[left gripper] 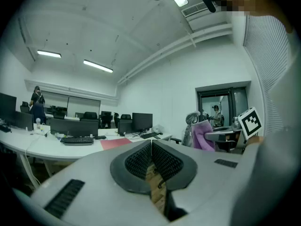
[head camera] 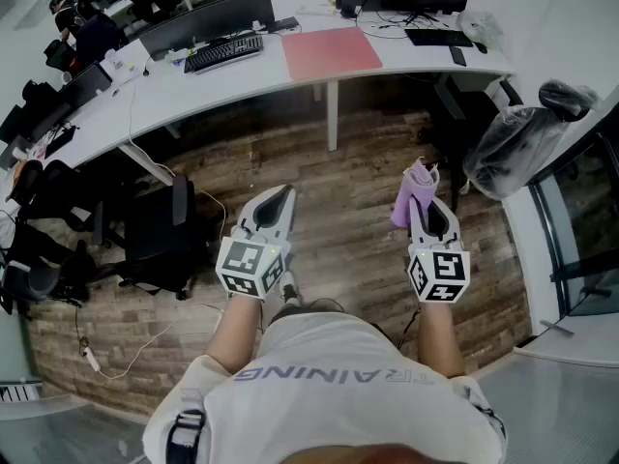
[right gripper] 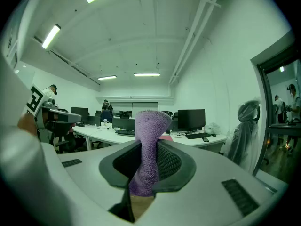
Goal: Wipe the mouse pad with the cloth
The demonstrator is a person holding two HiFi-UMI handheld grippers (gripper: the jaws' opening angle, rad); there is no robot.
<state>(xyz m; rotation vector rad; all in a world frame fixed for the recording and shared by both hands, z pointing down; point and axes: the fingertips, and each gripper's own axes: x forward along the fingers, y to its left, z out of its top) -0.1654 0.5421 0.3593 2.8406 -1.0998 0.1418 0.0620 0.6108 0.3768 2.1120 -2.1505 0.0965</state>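
Cloth looking fuzzy, matt purple terry. Right claw and left claw showing smooth matt grey plastic shells. Pads appearing black, finely ribbed, rubbery. Mouse pad looking matt, pinkish-red. Worktop gleaming smooth white. Floor showing grainy wood planks. Chair cover shining as clear plastic film.

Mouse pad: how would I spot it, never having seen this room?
Find the long white desk across the top of the head view. On it, between two black keyboards, lies the mouse pad: the only flat pinkish-red rectangle there.
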